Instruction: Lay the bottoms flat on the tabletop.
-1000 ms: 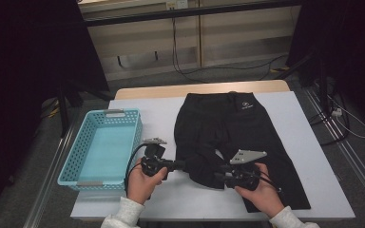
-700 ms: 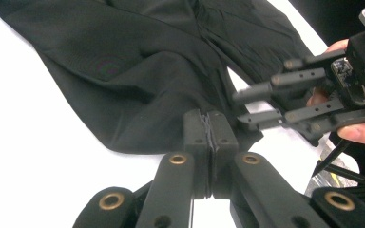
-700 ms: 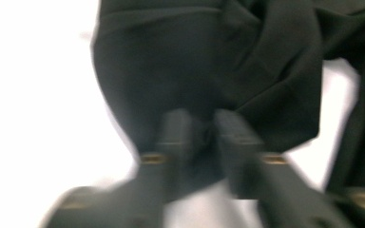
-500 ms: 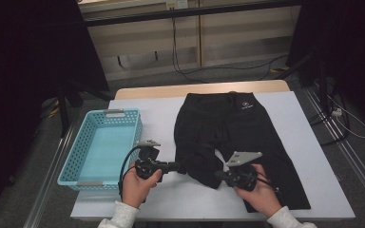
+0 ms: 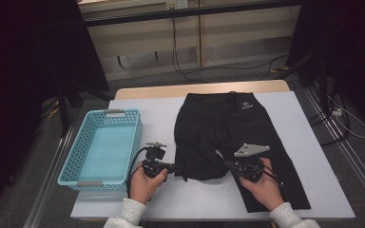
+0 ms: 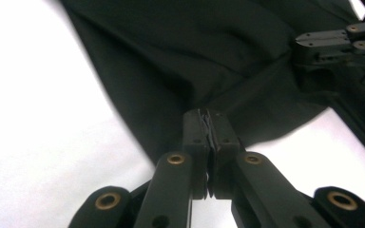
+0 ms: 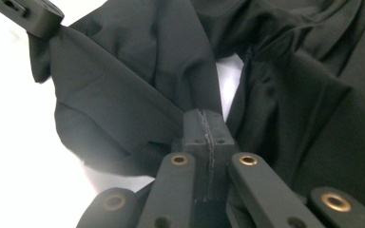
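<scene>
Black trousers (image 5: pixel 228 128) lie across the middle of the tabletop (image 5: pixel 313 142), waistband toward the far edge, one leg running down to the near right corner and the other bunched up near the front edge, where I hold it with both tools. My left gripper (image 5: pixel 179 168) has its jaws pressed together on the bunched leg's cloth (image 6: pixel 204 71); in the left gripper view the fabric runs straight out of the closed tips. My right gripper (image 5: pixel 229 165) is likewise pinched shut on the same leg, a fold of cloth (image 7: pixel 123 85) drawn taut between the two tools. A light blue basket (image 5: pixel 71 178) stands empty at the left edge of the tabletop, just beside my left hand (image 5: pixel 145 183). The work in hand looks like folding the leg over. The risk, as I judge it, is thin slick cloth slipping out of either grip if I pull the two tools apart too hard, dropping the fold into a heap. A lift too low would drag the whole garment toward the front edge and rumple the flat leg. Swinging left carelessly could knock the basket.
</scene>
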Available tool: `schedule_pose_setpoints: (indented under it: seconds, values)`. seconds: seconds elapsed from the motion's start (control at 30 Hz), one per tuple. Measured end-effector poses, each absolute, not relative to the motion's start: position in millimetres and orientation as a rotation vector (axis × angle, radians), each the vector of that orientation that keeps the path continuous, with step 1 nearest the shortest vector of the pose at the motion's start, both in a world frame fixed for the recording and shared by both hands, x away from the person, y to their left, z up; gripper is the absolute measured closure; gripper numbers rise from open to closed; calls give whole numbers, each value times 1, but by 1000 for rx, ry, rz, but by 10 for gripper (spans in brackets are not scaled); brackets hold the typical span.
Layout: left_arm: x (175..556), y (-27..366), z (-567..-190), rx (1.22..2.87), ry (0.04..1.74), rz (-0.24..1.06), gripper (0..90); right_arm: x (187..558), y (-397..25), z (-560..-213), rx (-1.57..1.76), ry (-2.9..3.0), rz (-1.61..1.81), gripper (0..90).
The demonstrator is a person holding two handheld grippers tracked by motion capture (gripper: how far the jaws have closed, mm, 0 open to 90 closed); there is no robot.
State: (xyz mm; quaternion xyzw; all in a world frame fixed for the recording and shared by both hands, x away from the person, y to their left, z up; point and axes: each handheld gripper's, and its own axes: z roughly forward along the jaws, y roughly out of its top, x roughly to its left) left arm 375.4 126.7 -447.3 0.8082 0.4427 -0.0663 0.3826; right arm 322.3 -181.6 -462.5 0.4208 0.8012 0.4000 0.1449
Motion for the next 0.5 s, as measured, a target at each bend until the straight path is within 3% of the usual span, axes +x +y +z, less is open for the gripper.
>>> schedule_pose_setpoints:
  seconds: [0.1, 0.17, 0.3, 0.5]
  values:
    - [374, 126, -452, 2076, 1132, -181, 842, 324, -178, -466, 1198, 2319, 1138, 847]
    - [372, 125, -452, 2085, 1125, -186, 833, 321, -177, -465, 1185, 2312, 1127, 727]
    - [367, 126, -453, 2093, 1118, -170, 819, 313, -173, -460, 1140, 2289, 1123, 610]
    - [363, 129, -454, 2088, 1126, -158, 839, 300, -168, -453, 1089, 2290, 1105, 593]
